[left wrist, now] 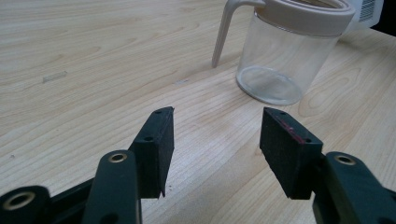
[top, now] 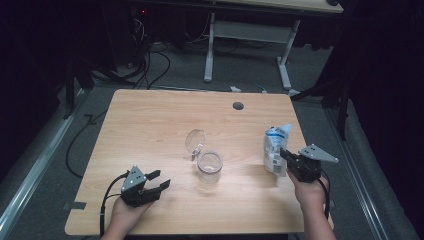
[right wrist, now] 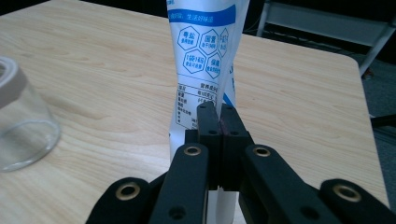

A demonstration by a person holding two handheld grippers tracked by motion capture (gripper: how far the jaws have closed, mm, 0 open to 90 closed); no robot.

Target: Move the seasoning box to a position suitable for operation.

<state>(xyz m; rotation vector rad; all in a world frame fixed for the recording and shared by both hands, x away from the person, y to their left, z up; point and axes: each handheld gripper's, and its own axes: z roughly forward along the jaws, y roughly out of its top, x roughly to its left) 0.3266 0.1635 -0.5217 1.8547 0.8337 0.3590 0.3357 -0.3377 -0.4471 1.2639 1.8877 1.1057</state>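
Black foam pads of the right gripper [right wrist: 218, 116] are pressed together on the lower half of a white and blue pouch [right wrist: 205, 60], pinching it upright just above the table [top: 150, 125], seemingly so that its top can be tipped toward the glass jar [top: 209, 167]; the jar stands open well to that gripper's left, its hinged lid [top: 194, 140] thrown back. The left gripper [left wrist: 217, 135] hovers low with jaws spread and empty, the jar ahead and slightly right of them, probably to steady it; nothing lies between pouch and jar.
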